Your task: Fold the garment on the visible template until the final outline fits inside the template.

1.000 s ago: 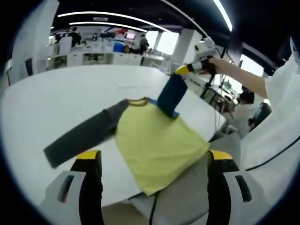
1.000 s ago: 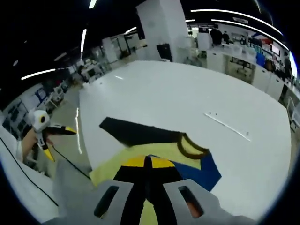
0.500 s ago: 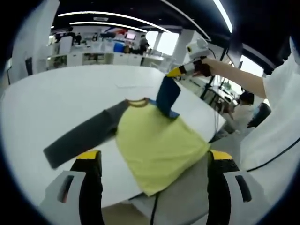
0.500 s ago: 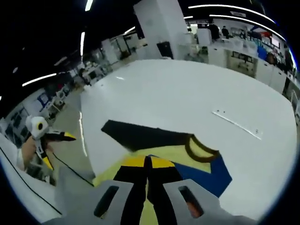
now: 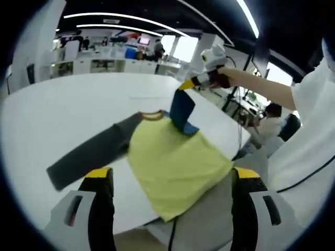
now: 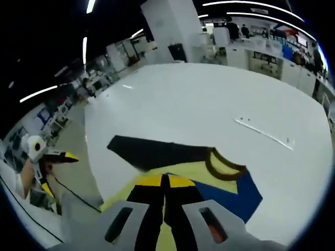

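Garment [image 5: 172,159], sleeve apparently in right claw [image 5: 184,84]

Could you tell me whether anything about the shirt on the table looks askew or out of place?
Yes. The yellow shirt lies crooked, its hem hanging over the edge of the white table. The right gripper holds the blue sleeve lifted off the table, while the dark sleeve lies flat, stretched out.

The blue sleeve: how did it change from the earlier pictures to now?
The right gripper, shut on the blue sleeve, carried it a little farther over the yellow shirt body. The grey sleeve stayed flat on the white table, and the left gripper stayed open.
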Motion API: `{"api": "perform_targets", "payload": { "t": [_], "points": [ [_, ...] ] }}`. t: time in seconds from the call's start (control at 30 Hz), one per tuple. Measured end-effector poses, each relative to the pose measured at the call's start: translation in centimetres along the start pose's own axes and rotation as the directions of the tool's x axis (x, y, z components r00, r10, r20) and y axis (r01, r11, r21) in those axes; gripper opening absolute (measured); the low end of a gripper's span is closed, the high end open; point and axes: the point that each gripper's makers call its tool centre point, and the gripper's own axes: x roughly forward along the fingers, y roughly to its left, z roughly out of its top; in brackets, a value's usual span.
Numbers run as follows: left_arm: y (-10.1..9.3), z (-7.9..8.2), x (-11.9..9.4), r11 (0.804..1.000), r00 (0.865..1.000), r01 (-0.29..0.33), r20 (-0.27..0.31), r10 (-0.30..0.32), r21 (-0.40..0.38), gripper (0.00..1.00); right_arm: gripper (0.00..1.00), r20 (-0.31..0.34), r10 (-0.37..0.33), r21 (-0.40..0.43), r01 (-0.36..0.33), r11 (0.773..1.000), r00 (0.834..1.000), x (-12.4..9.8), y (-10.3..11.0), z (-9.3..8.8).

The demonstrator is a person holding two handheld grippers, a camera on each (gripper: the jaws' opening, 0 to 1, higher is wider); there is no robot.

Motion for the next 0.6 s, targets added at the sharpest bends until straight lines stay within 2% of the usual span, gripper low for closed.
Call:
{"api": "perform_targets", "payload": {
  "t": [0.3, 0.6],
  "points": [
    [-0.4, -0.1, 0.0, 1.000, 1.000, 0.026, 0.009, -0.026, -0.005, 0.90, 0.02, 0.002, 0.001, 0.055, -0.001, 0.998, 1.000, 1.3, 0.6, 0.1],
    [0.0, -0.2, -0.3, 0.999, 0.999, 0.041, 0.005, -0.041, -0.003, 0.90, 0.02, -0.033, -0.015, 0.083, 0.018, 0.996, 0.999, 3.0, 0.7, -1.3]
  ]
}}
